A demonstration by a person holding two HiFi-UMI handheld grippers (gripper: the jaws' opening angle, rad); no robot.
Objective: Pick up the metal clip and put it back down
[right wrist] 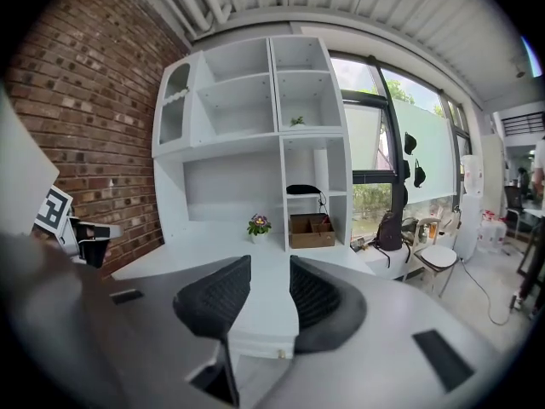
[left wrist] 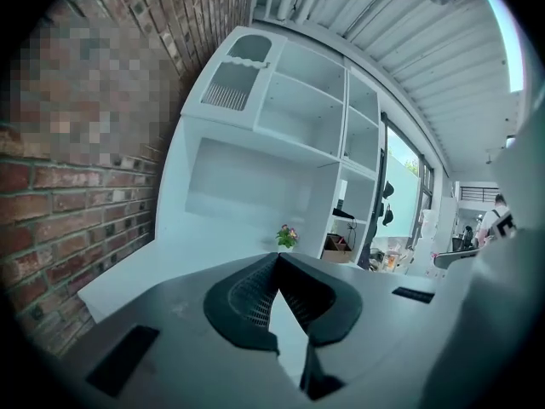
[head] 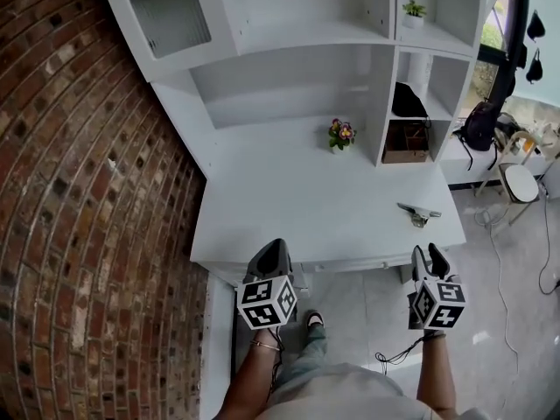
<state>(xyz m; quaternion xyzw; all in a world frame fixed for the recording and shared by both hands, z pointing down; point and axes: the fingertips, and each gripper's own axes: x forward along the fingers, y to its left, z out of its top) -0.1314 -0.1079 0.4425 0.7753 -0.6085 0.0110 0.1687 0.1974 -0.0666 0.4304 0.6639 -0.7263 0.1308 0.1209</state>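
Note:
A metal clip lies on the white desk, near its right front corner. Both grippers hang short of the desk's front edge, over the floor. My right gripper is just in front of the clip and a little apart from it; its jaws stand open with nothing between them. My left gripper is at the desk's front middle, far left of the clip, with its jaws shut tip to tip on nothing. The clip does not show in either gripper view.
A small flower pot stands at the desk's back, beside a cubby holding a brown box. White shelves rise above. A brick wall runs along the left. A stool and a black bag stand to the right.

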